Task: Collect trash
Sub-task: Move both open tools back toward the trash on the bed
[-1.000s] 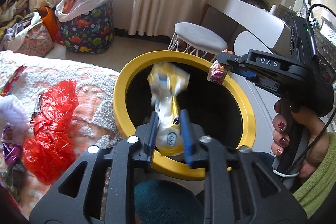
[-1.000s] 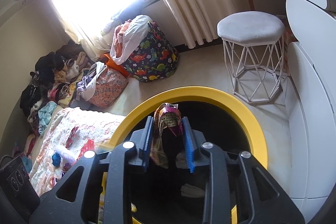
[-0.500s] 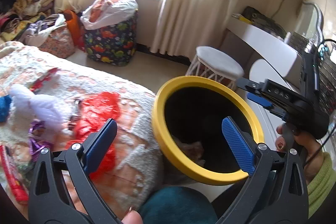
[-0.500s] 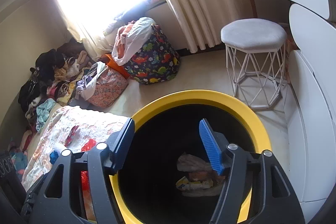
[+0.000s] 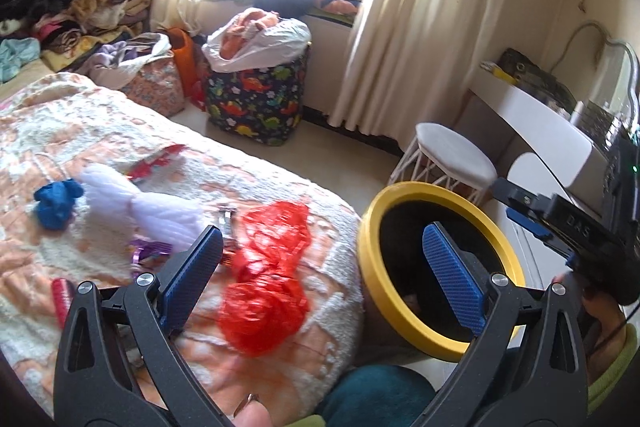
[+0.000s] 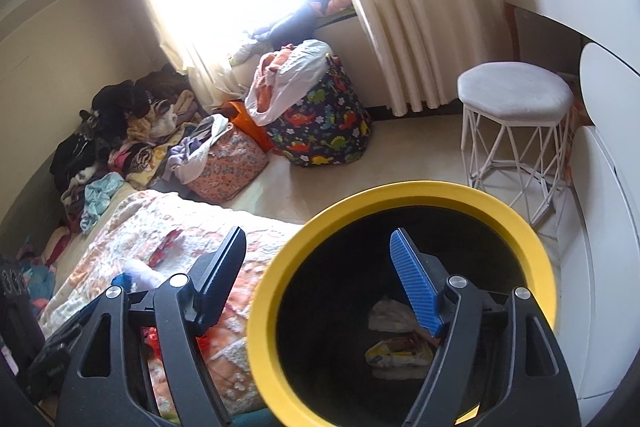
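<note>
Left wrist view takes in the bed [image 5: 100, 131] with its patterned blanket, and hard against the bed's near corner stands the yellow-rimmed bin [image 5: 366, 255], its dark mouth facing up. On the blanket lies the trash not yet gathered: a crumpled red plastic bag [image 5: 268, 279] nearest the bin, a pale lilac fluffy piece [image 5: 140, 203] beyond it, a blue wad [image 5: 56, 203] at its far end, and a small red wrapper [image 5: 160, 159] farther back. The left gripper [image 5: 320, 267] hangs over the bed's edge with its jaws spread wide and nothing between them. The right gripper [image 6: 316, 275], seen from its own camera, hovers over the bin rim, jaws likewise wide and empty; wrappers [image 6: 396, 347] lie on the bin's floor. The step in hand looks like the turn from dropping to fetching. Next, I judge, the left gripper should reach down to the red bag, close on a bunched fold so the thin film does not slip, and carry it over the rim.
</note>
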Demonstrator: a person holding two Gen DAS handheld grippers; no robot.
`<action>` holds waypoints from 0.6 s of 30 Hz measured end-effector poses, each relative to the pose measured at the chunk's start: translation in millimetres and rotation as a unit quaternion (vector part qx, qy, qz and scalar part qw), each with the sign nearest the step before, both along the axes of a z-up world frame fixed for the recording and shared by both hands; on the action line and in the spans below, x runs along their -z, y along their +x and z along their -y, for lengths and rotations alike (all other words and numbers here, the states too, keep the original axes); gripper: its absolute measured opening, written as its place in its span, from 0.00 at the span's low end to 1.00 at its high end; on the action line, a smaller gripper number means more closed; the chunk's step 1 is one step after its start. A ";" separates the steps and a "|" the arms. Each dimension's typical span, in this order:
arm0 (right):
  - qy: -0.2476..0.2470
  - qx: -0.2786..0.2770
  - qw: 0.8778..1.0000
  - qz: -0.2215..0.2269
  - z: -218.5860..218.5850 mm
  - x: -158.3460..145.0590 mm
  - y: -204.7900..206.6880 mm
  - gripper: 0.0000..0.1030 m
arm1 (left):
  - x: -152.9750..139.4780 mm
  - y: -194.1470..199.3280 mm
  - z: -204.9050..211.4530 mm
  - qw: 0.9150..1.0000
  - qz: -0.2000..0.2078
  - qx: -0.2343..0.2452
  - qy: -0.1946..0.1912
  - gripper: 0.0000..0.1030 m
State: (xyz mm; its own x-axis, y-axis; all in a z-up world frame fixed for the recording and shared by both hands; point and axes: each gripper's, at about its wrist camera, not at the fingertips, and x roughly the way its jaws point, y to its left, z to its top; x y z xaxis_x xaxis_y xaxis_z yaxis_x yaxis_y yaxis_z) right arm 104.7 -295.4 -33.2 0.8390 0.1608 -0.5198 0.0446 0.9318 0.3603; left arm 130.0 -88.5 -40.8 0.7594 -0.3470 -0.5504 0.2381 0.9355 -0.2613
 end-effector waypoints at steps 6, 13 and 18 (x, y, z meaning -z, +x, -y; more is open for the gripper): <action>-0.008 -0.018 1.000 0.006 -19.6 -5.0 -2.6 0.71 | -3.7 -0.6 -24.2 1.000 0.002 -0.027 -0.010 0.89; -0.024 -0.050 0.998 0.009 -49.4 -9.7 -6.0 0.73 | -5.8 -0.9 -50.1 0.998 0.002 -0.059 -0.027 0.89; -0.041 -0.082 0.996 0.007 -76.5 -10.6 -8.5 0.75 | -3.5 1.8 -69.7 0.996 -0.003 -0.080 -0.040 0.89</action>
